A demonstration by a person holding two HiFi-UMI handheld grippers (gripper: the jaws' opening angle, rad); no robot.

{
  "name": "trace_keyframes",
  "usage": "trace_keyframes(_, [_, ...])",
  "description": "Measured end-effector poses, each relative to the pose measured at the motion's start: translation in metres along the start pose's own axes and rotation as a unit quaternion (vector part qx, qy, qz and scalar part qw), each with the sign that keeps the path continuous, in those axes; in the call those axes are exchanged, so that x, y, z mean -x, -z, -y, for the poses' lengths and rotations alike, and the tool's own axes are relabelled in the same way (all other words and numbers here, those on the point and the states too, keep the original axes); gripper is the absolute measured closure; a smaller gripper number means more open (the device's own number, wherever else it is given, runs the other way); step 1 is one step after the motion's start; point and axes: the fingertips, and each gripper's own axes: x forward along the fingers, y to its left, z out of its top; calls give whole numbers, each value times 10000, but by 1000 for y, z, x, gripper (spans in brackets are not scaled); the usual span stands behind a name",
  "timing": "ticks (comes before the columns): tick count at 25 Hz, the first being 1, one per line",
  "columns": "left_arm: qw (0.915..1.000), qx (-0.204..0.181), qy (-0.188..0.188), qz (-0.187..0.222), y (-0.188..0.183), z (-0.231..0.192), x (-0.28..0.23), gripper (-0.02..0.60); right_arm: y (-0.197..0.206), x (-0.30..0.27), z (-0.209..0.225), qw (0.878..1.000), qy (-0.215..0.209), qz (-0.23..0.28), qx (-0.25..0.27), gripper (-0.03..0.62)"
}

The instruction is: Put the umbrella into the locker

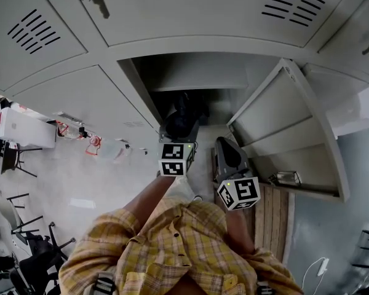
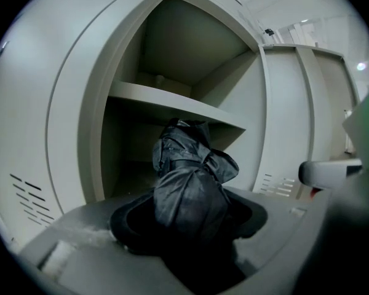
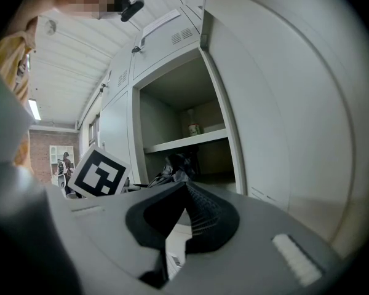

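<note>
**A:** Where did we have the folded black fabric umbrella [image 2: 190, 186] just then?

**B:** Pinched in the left gripper [image 2: 192, 221], both jaws pressing on its bunched cloth. It stuck out ahead of the jaws, straight toward the open grey metal locker [image 1: 138, 85].

**A:** And its long axis?

**B:** We read it as running along the line the gripper pointed, front end first at the locker's mouth, just under the locker's flat grey shelf [image 2: 172, 100]. We could not tell whether that end had crossed the locker's threshold, because it was dark against dark in there.

**A:** So the opening lay dead ahead of us, not off to one side?

**B:** Yes. The space below the shelf sat directly beyond the umbrella's front end. We judged the coming move to be a plain push forward along that axis, kept low enough to clear the shelf's edge.

**A:** What of the right gripper [image 3: 184, 192]?

**B:** Its jaws were pressed together with nothing between them. It hung farther back from the locker than the left one, on the side of the locker's swung-open grey door [image 1: 283, 121].

**A:** Then the left was the nearer hand.

**B:** It was, and it carried the load. We saw no call for the right, save perhaps for the door afterwards.
</note>
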Motion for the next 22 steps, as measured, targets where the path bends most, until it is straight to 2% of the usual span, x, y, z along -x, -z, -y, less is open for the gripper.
trace_keyframes(7, [9999, -28, -115, -75, -4, -7, -16, 317, 2, -2, 2, 10000, -29, -47, 4, 595])
trace_keyframes(22, [9983, -322, -476, 29, 0, -20, -57, 317, 6, 0, -2, 9999, -108, -124, -21, 595])
